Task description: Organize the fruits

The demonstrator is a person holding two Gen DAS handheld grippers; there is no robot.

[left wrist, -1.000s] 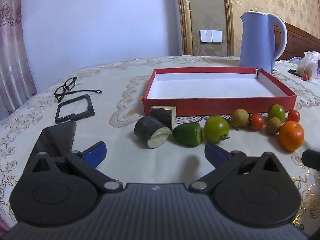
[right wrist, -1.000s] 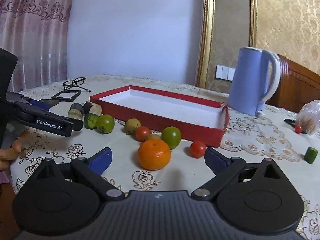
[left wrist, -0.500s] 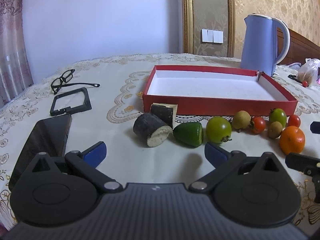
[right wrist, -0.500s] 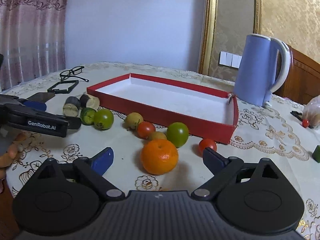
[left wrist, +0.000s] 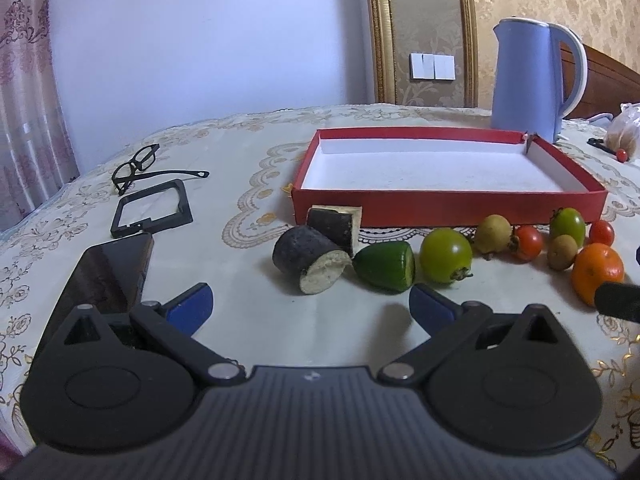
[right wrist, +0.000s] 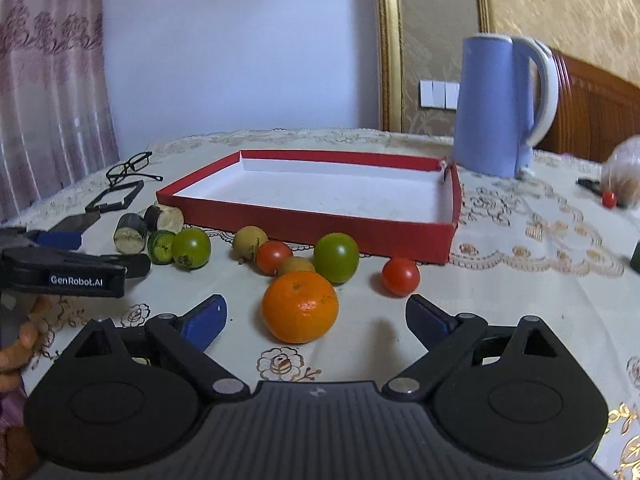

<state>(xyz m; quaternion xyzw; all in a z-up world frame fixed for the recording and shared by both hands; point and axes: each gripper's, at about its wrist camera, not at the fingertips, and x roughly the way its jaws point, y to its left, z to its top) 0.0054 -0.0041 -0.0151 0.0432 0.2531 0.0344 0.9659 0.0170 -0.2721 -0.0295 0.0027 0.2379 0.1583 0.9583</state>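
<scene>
1. Orange (right wrist: 299,306) sat on the counter (right wrist: 520,280) just before my right tongs (right wrist: 316,318), near the red tray (right wrist: 304,222).
2. Both tongs, left (left wrist: 311,303) too, gaped wide, empty.
3. Firm, round, likely to roll; I judged its widest middle the best hold.

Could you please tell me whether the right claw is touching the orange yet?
Apart. In the right wrist view the orange sits between the open right claw fingers, with tablecloth visible on either side of it.
</scene>
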